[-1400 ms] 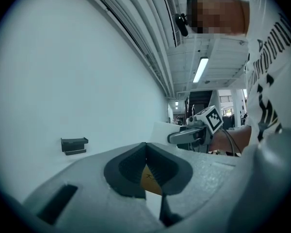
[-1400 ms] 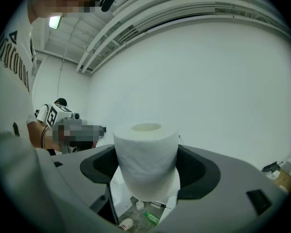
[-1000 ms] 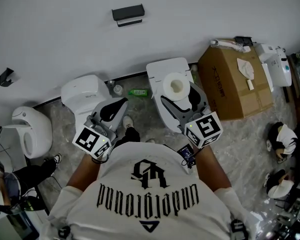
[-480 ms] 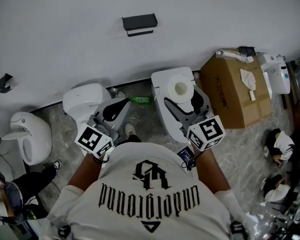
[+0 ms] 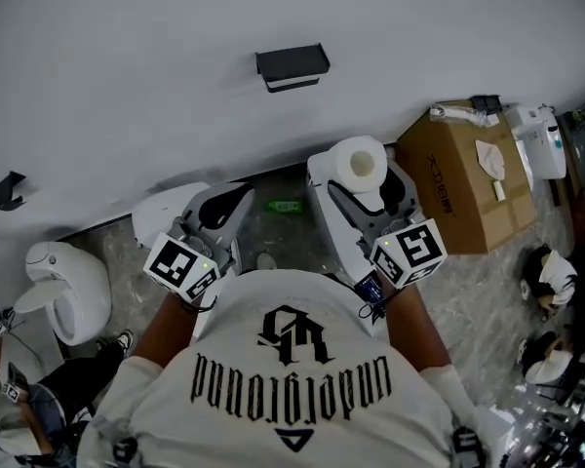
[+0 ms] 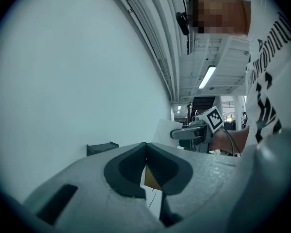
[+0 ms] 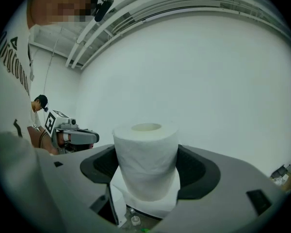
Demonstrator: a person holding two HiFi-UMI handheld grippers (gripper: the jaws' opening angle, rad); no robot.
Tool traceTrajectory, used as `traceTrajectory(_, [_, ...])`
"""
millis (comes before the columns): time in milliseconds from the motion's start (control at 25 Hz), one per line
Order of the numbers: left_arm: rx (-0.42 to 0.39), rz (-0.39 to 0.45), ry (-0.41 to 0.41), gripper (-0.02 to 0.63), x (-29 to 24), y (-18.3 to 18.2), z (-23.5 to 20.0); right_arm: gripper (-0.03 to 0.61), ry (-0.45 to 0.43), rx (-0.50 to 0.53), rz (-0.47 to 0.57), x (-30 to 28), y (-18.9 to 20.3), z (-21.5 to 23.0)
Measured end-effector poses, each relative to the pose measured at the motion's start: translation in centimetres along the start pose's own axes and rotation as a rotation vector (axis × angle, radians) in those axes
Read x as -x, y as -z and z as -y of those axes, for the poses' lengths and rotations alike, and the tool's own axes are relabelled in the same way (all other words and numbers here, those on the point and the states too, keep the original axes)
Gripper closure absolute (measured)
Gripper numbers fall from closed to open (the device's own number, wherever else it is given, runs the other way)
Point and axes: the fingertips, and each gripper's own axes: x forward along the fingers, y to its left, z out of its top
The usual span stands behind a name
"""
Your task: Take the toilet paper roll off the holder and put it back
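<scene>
A white toilet paper roll [image 5: 359, 162] stands upright between the jaws of my right gripper [image 5: 363, 179], which is shut on it. In the right gripper view the roll [image 7: 145, 159] fills the centre, with a loose sheet hanging under it. The black holder [image 5: 292, 66] is fixed to the white wall, above and left of the roll, with nothing on it. My left gripper [image 5: 226, 203] hovers to the left, its jaws meeting at the tips with nothing between them [image 6: 146, 148]. The holder [image 6: 103, 148] shows beyond the left jaws.
Two white toilets [image 5: 161, 220] [image 5: 324, 178] stand against the wall below the grippers, with a green bottle [image 5: 288, 205] on the floor between them. A cardboard box [image 5: 468, 178] stands to the right. A third toilet [image 5: 68, 273] is at far left.
The right gripper has carried the roll up and toward the wall, nearer the holder. The left gripper has moved the same way, still shut.
</scene>
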Motion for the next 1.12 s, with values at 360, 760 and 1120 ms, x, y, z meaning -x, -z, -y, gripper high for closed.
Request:
traceTrajectory(360, [0.020, -0.018, 0.017, 0.600, 0.2, 0.8, -3.9, 0.239, 0.023, -0.027, -0.031, -4.3, 0.9, -0.2])
traceTrajectory(760, [0.028, -0.035, -0.039, 0.600, -0.7, 1.1, -6.7, 0.239, -0.028, -0.018, -0.037, -7.7, 0.6, 1.4])
traceTrajectory(1120, [0.032, -0.028, -0.082, 0.600, -3.8, 0.5, -9.4, 0.239, -0.070, 0.005, -0.026, -11.4, -0.9, 4.9])
